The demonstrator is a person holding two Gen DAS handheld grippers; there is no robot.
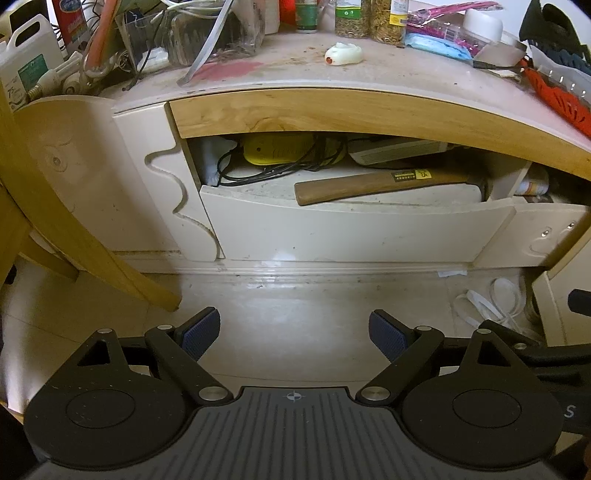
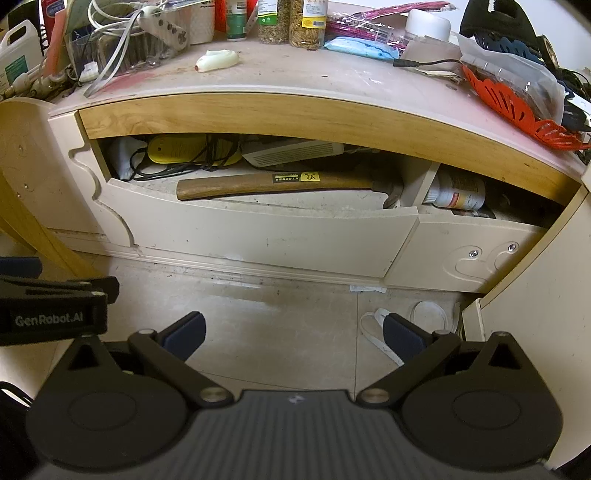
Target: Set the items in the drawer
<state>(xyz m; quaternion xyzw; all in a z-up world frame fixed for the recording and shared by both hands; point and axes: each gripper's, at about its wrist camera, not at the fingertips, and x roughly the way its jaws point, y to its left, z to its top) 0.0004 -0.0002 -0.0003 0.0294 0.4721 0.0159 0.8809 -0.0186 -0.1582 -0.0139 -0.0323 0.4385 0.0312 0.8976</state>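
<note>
Two grippers hang over the pale floor in front of a cream drawer [image 2: 258, 236] that stands pulled out under a wooden-edged desktop [image 2: 314, 85], and both are spread wide with nothing between their pads. Left of the drawer, a slanting wooden chair leg [image 1: 92, 243] crosses the left wrist view, and above it on the desktop sit a white jug [image 1: 26, 62] and a tangle of white cables [image 2: 118, 22]. The left gripper [image 1: 294, 338] points down at bare floor short of the drawer front, its blue pads [image 1: 201, 338] well apart. Inside the drawer, at its left end, lies a yellow device [image 2: 184, 149] with black cord [image 2: 166, 168] looped around it; to the right of that is a white vented box [image 2: 295, 151] against the back. In front of both, lying lengthwise along the drawer, is a hammer [image 2: 273, 184] with a wooden handle (its head is at the right end, partly hidden by the drawer front). Above the drawer a white tube [image 2: 218, 61] rests on the desktop. The right gripper [image 2: 294, 341] also aims at floor, jaws wide and empty. Right of the drawer, a neighbouring compartment holds a white bottle [image 2: 458, 192] on its side, and an orange basket [image 2: 517, 110] sits on the desktop above it
</note>
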